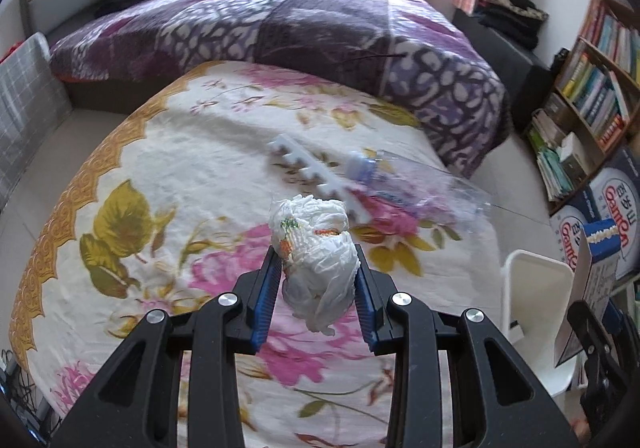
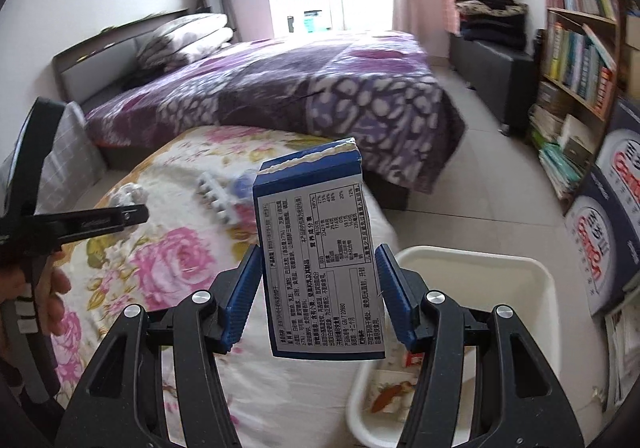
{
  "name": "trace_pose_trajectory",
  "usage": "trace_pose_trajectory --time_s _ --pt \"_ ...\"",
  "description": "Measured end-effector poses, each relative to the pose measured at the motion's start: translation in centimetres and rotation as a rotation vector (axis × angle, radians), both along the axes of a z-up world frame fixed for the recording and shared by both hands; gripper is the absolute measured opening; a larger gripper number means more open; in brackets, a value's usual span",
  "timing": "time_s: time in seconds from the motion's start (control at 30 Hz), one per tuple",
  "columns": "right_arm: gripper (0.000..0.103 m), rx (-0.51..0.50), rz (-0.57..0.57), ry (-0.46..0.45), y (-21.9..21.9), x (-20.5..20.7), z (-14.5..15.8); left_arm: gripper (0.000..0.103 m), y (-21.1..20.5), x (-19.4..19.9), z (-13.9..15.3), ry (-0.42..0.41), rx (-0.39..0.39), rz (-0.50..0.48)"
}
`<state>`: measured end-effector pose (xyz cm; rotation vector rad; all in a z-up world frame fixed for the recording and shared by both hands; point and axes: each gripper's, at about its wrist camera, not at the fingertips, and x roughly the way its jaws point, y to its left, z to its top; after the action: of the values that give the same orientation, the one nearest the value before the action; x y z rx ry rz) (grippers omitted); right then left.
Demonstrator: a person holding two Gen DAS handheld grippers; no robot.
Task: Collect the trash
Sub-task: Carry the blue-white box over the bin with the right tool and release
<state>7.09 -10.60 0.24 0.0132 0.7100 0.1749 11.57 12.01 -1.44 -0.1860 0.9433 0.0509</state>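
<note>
Here the left gripper pinched a crumpled white tissue wad above the floral-clothed table. The right gripper clamped a torn blue food box beside the white trash bin, where wrappers lay. A white toothed foam strip and a crushed clear plastic bottle lay on the cloth.

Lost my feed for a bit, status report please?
Left gripper shut on tissue wad. Right gripper shut on blue carton, beside white bin. Nothing blocking.

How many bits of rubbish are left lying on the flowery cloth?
2: a white toothed foam strip and, touching it, a crumpled clear plastic bottle, both mid-cloth. More may be hidden behind the grippers.
</note>
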Motion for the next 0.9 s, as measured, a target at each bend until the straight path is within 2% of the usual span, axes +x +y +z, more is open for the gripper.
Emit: trace_pose_trajectory --time_s 0.57,0.63,0.7,0.9 --pt "0.059 0.064 -0.297 0.043 -10.5 -1.6 0.0 0.035 -11.0 -0.2 0.5 -0.007 -0.031 -0.208" --pt "0.062 0.068 -0.34 0.046 -11.7 -1.9 0.0 0.035 -12.2 -0.2 0.4 -0.004 -0.035 -0.233" --pt "0.074 0.07 -0.386 0.043 -12.9 -2.3 0.0 0.035 -13.8 -0.4 0.3 -0.001 -0.035 -0.263" --pt "0.086 0.067 -0.478 0.022 -15.8 -3.6 0.4 0.035 -17.1 -1.0 0.1 0.001 -0.028 -0.334"
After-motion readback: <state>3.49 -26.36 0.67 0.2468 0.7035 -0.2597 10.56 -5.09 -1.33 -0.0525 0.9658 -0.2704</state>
